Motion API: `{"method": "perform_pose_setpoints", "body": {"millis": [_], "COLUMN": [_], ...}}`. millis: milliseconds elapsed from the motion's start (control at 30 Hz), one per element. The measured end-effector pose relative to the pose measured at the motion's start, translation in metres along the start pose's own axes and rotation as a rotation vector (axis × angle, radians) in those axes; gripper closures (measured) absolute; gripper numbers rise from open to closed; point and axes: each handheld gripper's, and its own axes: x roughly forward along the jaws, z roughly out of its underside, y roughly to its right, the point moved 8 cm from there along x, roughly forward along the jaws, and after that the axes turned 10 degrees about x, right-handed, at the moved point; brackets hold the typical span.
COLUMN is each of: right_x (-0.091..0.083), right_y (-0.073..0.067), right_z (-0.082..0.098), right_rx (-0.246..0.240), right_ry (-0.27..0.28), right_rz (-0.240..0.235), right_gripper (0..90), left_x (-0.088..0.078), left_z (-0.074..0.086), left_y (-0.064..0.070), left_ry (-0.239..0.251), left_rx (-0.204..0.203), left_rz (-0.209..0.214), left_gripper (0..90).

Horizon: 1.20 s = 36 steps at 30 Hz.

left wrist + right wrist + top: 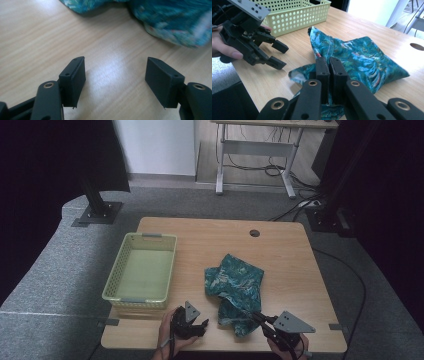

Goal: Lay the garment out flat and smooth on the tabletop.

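A teal patterned cloth (pixel 235 282) lies crumpled on the wooden table (pixel 290 265), right of centre. My right gripper (pixel 256 316) is at the cloth's near edge and is shut on a fold of it. In the right gripper view the jaws (pixel 328 60) pinch a ridge of cloth (pixel 367 57) that stands up from the table. My left gripper (pixel 202 325) hovers over bare wood just left of the cloth, open with nothing between its jaws. In the left gripper view the left gripper (pixel 115 59) points at the cloth (pixel 175 22) a little beyond it. The right gripper view shows the left gripper (pixel 283 57) held in a hand.
A light green perforated basket (pixel 114 279) stands empty on the table's left side, its wall (pixel 294 20) just behind the left gripper. A round cable hole (pixel 254 233) is at the table's far edge. Both grippers are close to the near edge.
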Motion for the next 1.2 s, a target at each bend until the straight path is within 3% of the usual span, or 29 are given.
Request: {"method": "perform_pose_setpoints", "body": {"millis": [133,367,667,967,1100,1200], "right_x": [-0.006,-0.016,-0.017,-0.016,-0.016,-0.015], "right_y": [0.002,0.005,0.007,0.006,0.006,0.007], "right_z": [-0.005,-0.012,-0.012,-0.01,-0.01,-0.009], "right_rx": [-0.001,-0.001,0.002,-0.003,-0.004,-0.002], "right_ry": [0.016,0.042,0.043,0.034,0.031,0.03], "right_rz": [0.008,0.017,0.019,0.012,0.012,0.012], "right_gripper": [85.5,85.6,85.6,85.6,85.6,85.6], "left_x": [0.001,0.001,0.013,0.024,0.032,0.035], "left_z": [-0.006,-0.027,-0.051,-0.076,-0.08,-0.078], "left_y": [-0.004,-0.01,-0.009,-0.004,-0.001,0.001], "left_ry": [0.021,0.103,0.138,0.163,0.161,0.15], "left_rx": [-0.011,-0.014,0.03,0.094,0.11,0.127], "left_rz": [0.003,0.034,0.072,0.103,0.104,0.114], "left_gripper": [33.0,35.0,35.2,42.8,51.5,67.3]}}
